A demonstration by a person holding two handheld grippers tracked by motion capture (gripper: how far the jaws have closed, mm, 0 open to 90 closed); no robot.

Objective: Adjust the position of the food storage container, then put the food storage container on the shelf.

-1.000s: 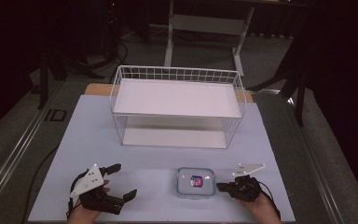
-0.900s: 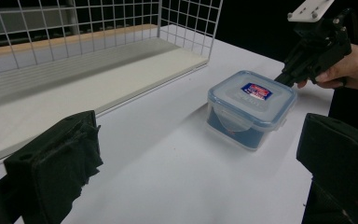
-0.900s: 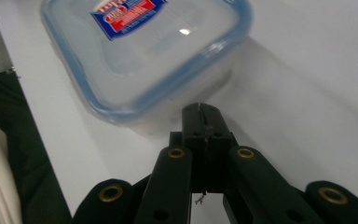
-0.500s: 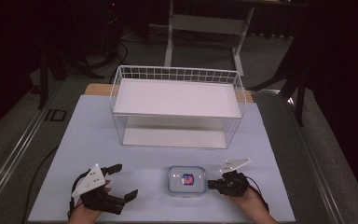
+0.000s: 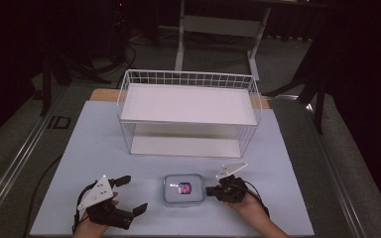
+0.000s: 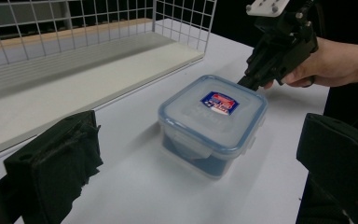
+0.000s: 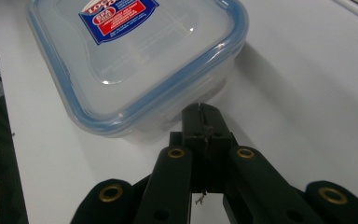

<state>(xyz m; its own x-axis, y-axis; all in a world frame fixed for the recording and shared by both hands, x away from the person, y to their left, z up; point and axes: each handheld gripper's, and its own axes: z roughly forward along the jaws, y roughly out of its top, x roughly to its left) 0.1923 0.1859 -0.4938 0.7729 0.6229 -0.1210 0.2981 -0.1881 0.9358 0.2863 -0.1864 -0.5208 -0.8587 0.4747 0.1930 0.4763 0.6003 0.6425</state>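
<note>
The square clear plastic box with a blue-rimmed lid (image 5: pixel 183 189) has slid left along the table's (image 5: pixel 297 163) near edge since a second ago; the clenched right gripper (image 5: pixel 209 191) pushes its side, probably toward the released, waiting left gripper (image 5: pixel 132 195).

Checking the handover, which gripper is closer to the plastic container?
Right. The right gripper touches the plastic container at its side; the left gripper sits apart, open.
</note>
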